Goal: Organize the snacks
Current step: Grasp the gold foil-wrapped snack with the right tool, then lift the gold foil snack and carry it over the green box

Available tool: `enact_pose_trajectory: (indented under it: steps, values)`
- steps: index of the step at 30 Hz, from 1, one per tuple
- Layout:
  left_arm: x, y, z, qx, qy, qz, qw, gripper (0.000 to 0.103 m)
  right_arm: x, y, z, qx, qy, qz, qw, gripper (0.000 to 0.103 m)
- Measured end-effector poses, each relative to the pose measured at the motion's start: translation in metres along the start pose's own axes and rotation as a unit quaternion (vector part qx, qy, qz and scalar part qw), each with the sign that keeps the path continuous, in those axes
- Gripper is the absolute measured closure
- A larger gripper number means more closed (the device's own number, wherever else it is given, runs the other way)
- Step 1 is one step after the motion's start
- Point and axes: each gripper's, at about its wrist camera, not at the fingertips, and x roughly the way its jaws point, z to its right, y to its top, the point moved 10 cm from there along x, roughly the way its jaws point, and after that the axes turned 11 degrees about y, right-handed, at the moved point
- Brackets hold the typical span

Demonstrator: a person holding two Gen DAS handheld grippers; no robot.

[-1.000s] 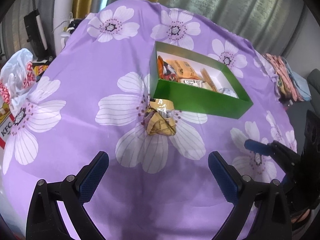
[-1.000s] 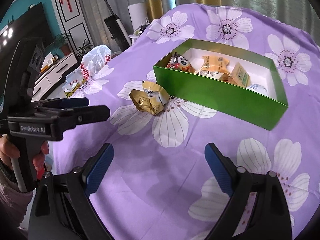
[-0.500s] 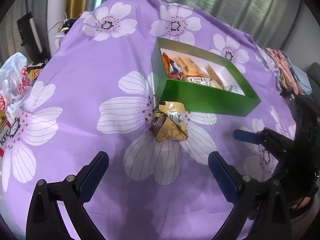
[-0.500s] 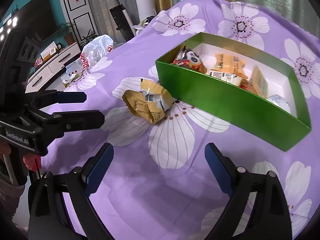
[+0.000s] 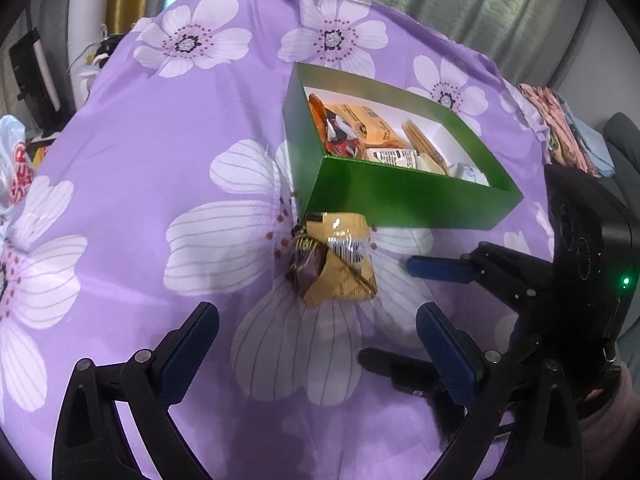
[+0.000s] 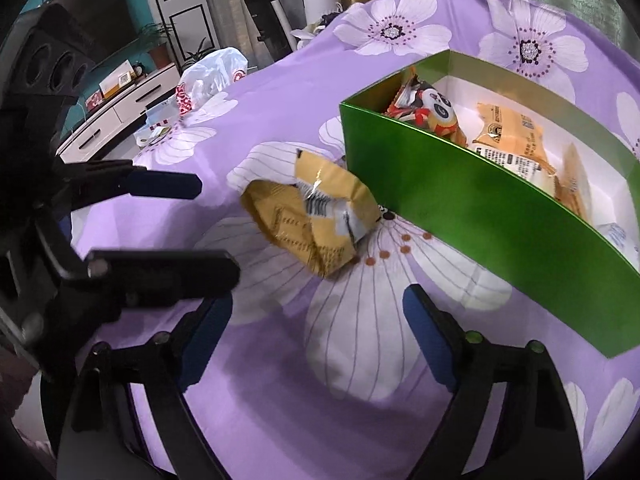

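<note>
A crumpled yellow-brown snack packet (image 5: 334, 258) lies on the purple flowered cloth against the near corner of a green box (image 5: 404, 204); it also shows in the right wrist view (image 6: 316, 216). The box (image 6: 480, 216) holds several snacks: a panda packet (image 6: 432, 110) and orange packets (image 5: 360, 126). My left gripper (image 5: 316, 348) is open and empty, just short of the loose packet. My right gripper (image 6: 318, 332) is open and empty, close to the packet from its right side; it shows in the left wrist view (image 5: 404, 312).
A white plastic bag (image 6: 212, 76) sits at the cloth's far left edge. A TV stand (image 6: 116, 108) and an upright vacuum (image 6: 268, 20) stand beyond the table. Folded cloths (image 5: 560, 128) lie at the far right. The left gripper (image 6: 172, 224) crosses the right wrist view.
Both grippers have moved forward toward the loose packet and nearer each other. The packet and box have not moved. Both grippers stay open.
</note>
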Motion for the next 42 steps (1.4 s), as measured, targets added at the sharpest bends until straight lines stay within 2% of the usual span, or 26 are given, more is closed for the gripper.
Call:
enact_pose_trajectory:
  steps: [2,5,7,9,10,15,20,26,32,42]
  values:
    - [0.002,0.004,0.003,0.004,-0.005,0.003,1.0,0.007,0.004,0.004,0.001,0.003,0.007,0.003,1.0,0.018]
    - [0.007,0.007,0.008,0.015,-0.008,0.0,0.9999,0.018,0.011,0.011,0.002,0.005,0.019,0.003,1.0,0.023]
    - [0.011,0.009,0.01,0.02,-0.009,-0.003,0.9997,0.019,0.015,0.013,0.003,0.008,0.026,0.001,1.0,0.026]
    - [0.013,0.01,0.012,0.025,-0.015,-0.004,0.9996,0.031,0.02,0.015,0.002,0.003,0.029,-0.003,1.0,0.027]
    - [0.014,0.01,0.013,0.028,-0.018,-0.006,0.9994,0.033,0.023,0.016,0.001,-0.002,0.031,-0.006,0.999,0.027]
    - [0.024,0.013,0.012,0.027,-0.031,-0.02,0.999,0.056,0.031,0.022,0.0,-0.019,0.04,-0.018,0.999,0.038]
    - [0.027,0.014,0.011,0.022,-0.035,-0.019,0.999,0.06,0.031,0.023,0.005,-0.021,0.037,-0.017,0.999,0.049]
    - [0.025,0.014,0.014,0.033,-0.034,-0.015,0.9988,0.064,0.029,0.021,0.004,-0.017,0.025,-0.011,0.999,0.053]
    - [0.016,0.012,0.022,0.041,-0.038,-0.01,0.9984,0.064,0.018,0.017,-0.001,-0.007,0.021,-0.004,1.0,0.056]
    - [-0.017,0.013,0.047,0.065,-0.046,0.012,0.9967,0.064,-0.024,0.01,-0.013,-0.002,0.009,0.024,1.0,0.056]
